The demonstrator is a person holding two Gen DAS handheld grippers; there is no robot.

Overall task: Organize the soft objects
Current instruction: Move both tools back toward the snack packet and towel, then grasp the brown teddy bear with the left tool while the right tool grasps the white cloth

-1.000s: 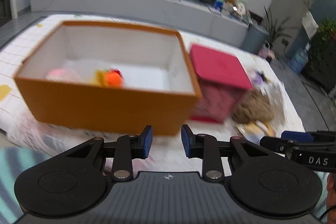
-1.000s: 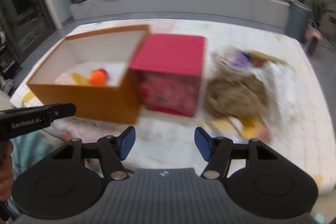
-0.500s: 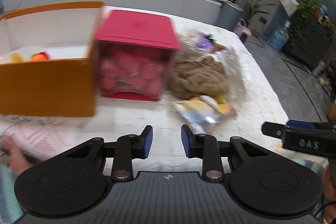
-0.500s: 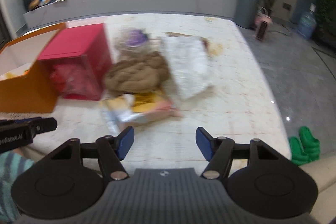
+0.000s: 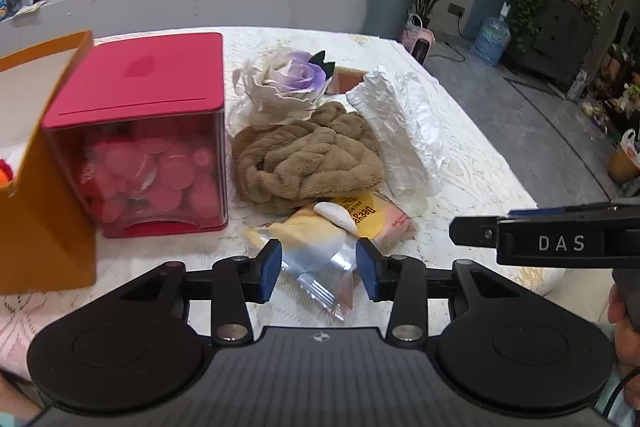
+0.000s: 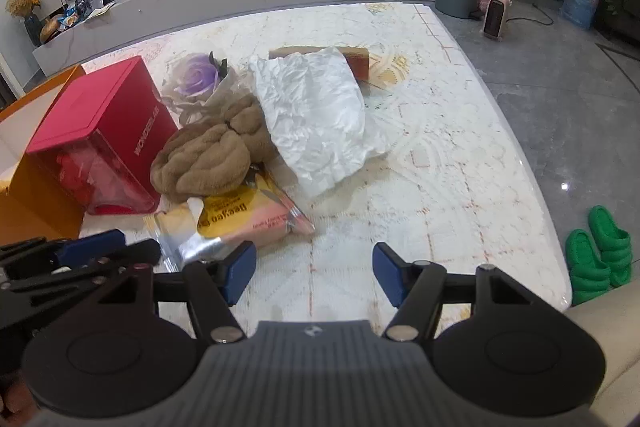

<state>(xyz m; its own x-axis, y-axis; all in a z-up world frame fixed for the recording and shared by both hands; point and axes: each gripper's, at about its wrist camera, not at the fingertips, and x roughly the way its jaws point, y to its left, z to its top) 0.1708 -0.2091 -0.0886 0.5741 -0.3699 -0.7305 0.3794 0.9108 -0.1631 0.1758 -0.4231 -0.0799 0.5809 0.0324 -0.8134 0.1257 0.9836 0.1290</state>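
Observation:
A brown fluffy towel (image 5: 308, 163) (image 6: 208, 155) lies bunched on the table beside a red box (image 5: 148, 131) (image 6: 100, 135). A purple fabric rose (image 5: 298, 77) (image 6: 198, 77) lies behind it, a crumpled white cloth (image 5: 404, 123) (image 6: 316, 119) to its right. A yellow and pink snack packet (image 5: 360, 219) (image 6: 244, 215) and a foil packet (image 5: 316, 259) lie in front. My left gripper (image 5: 318, 269) is open, its fingers on either side of the foil packet. My right gripper (image 6: 314, 279) is open and empty over bare table.
An open orange box (image 5: 44, 187) (image 6: 28, 199) stands left of the red box. A brown block (image 6: 356, 61) lies behind the white cloth. The table's right edge (image 6: 532, 187) drops to the floor, where green slippers (image 6: 600, 251) lie.
Both grippers swung right, from the orange box toward the pile of soft things. The left gripper's fingers opened wider and now flank the foil packet.

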